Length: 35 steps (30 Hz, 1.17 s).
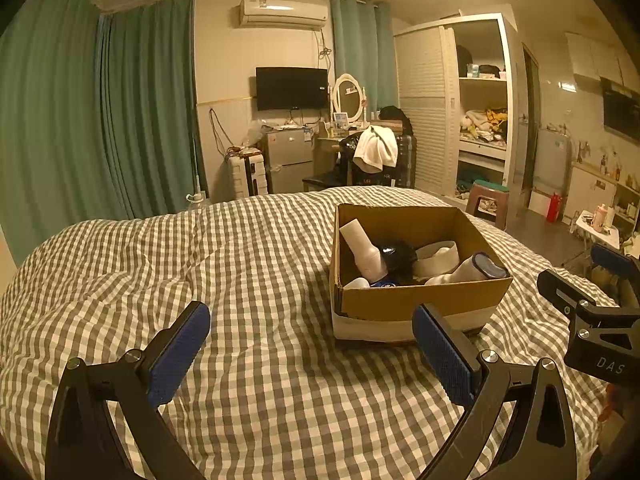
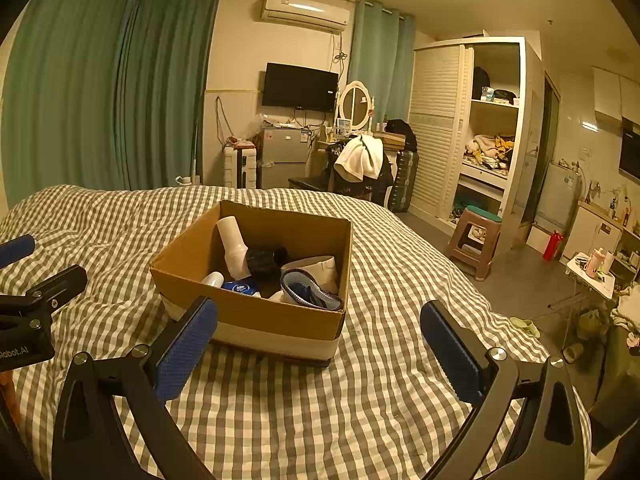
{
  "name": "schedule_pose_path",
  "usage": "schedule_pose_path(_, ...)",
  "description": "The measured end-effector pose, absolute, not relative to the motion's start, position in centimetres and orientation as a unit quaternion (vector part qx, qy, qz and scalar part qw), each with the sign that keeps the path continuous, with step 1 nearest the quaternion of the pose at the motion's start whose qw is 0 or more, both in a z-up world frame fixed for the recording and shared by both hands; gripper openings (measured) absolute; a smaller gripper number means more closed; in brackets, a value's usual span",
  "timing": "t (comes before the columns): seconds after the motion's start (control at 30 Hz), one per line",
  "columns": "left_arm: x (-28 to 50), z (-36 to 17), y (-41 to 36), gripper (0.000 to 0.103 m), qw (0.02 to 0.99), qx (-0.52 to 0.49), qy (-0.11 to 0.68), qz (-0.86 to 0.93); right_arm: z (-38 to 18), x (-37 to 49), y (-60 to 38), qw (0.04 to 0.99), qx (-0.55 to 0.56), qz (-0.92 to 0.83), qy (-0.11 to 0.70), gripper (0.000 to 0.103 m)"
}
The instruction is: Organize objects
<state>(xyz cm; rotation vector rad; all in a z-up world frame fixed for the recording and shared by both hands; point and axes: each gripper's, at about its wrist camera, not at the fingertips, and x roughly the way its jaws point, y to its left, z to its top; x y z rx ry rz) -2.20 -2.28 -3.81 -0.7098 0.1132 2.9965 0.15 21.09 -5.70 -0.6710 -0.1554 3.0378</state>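
Ahead, cardboard box (image 2: 256, 312) on checked duvet (image 1: 248, 380), both grippers' jaws wide, empty.

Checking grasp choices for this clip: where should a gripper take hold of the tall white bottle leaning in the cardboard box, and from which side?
Grip the white bottle on its upper cylindrical body, coming from above through the open top of the cardboard box. It leans against the back-left wall with that end raised clear, while its lower end is crowded by a black object and other items. The right gripper, open and empty, looks better lined up with the box.
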Motion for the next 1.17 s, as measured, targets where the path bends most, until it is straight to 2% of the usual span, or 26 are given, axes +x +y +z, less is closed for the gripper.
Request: schedule_pose_path(1.17, -2.25, -4.09, -2.34, 0.103, 0.028, -0.233, 0.034, 0.972, -6.36, -0.03, 20.79, 0.013, -0.224, 0.973, -0.054, 0.102)
